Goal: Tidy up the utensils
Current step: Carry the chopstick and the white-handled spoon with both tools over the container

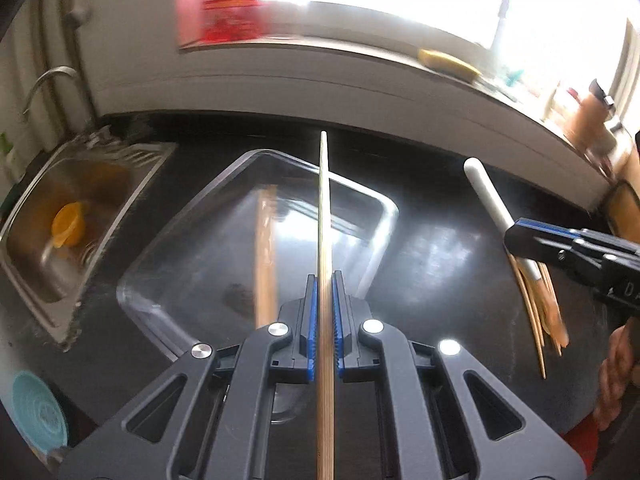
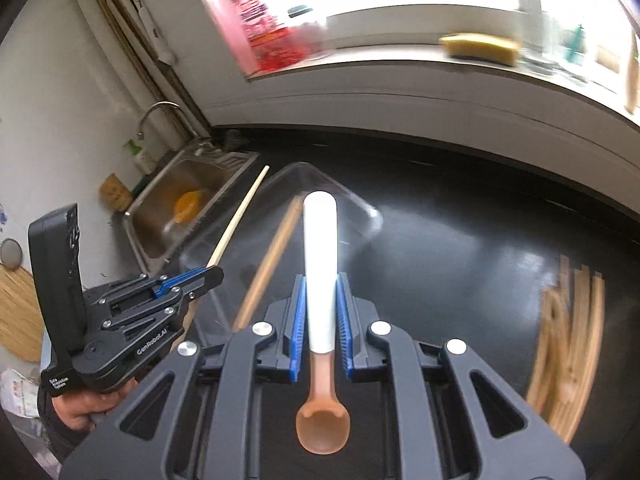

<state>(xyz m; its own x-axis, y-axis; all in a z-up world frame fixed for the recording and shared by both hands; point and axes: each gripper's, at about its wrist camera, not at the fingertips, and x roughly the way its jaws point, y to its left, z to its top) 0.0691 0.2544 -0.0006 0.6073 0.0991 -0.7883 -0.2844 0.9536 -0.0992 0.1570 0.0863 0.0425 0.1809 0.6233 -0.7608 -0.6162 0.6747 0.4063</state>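
The left hand-held gripper [image 1: 325,280] is clamped on a single wooden chopstick [image 1: 325,216], which runs straight forward between the blue pads and extends above the clear plastic container [image 1: 384,208]. The right hand-held gripper [image 2: 320,280] is clamped on the white handle of a spoon [image 2: 320,240]; the translucent orange bowl of the spoon points back toward the camera, below the pads. Inside the container lies another wooden chopstick [image 1: 267,248], blurred. The container rests on the black counter [image 1: 440,248]. In the right wrist view, a loose pile of wooden chopsticks [image 2: 568,344] lies on the counter to the right of the right hand-held gripper, well apart from the container. To the left of the container, a steel sink [image 1: 24,248] is set into the counter, with an orange item [image 1: 68,226] in its basin. A yellow sponge [image 2: 480,49] sits on the window ledge behind.
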